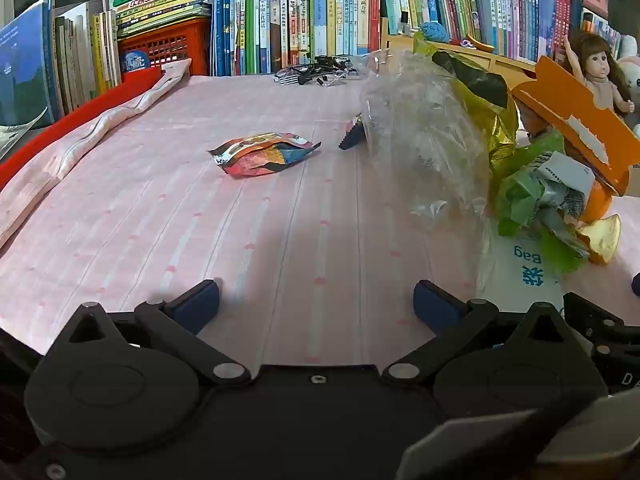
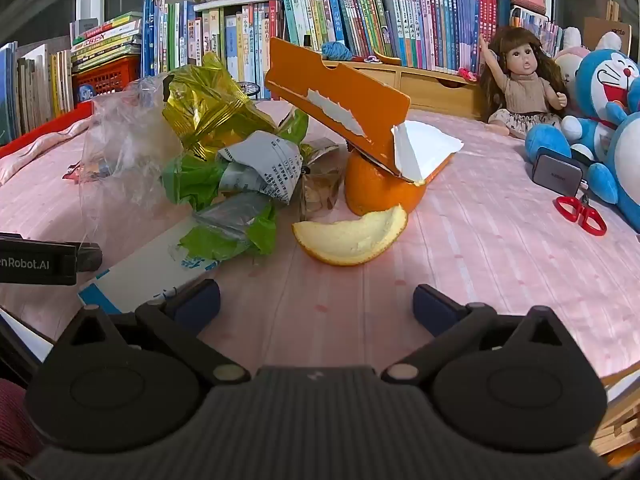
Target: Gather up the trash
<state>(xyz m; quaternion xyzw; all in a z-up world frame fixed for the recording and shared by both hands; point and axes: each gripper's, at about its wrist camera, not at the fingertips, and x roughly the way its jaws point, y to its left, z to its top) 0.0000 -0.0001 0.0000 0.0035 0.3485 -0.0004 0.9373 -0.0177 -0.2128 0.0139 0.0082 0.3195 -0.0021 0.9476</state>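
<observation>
Both your grippers stand at full spread and hold nothing. Your left gripper [image 1: 316, 300] hovers over bare pink striped bedsheet [image 1: 160, 240], tilted downward; your right gripper [image 2: 316, 300] likewise, with only sheet between its blue pads [image 2: 198, 300].

Trash, left wrist view: a flattened snack wrapper [image 1: 264, 153] lies alone mid-sheet, well ahead of the left gripper. To its right, a crumpled clear plastic bag [image 1: 420, 128] partly covers a small dark wrapper [image 1: 351, 134].

Trash, right wrist view: a heap just ahead of the right gripper. Orange peel [image 2: 352, 238] lies nearest, curved, pith side up. Behind it sits a larger piece of orange peel [image 2: 372, 192], with a torn orange carton [image 2: 340, 92] leaning on top. Left of these: gold foil wrapper [image 2: 208, 108], green plastic scraps [image 2: 192, 180], printed paper [image 2: 268, 164], and a white-and-blue packet [image 2: 152, 276] touching the left pad.

Red scissors [image 2: 580, 210] lie well to the right, near a doll [image 2: 520, 84].
</observation>
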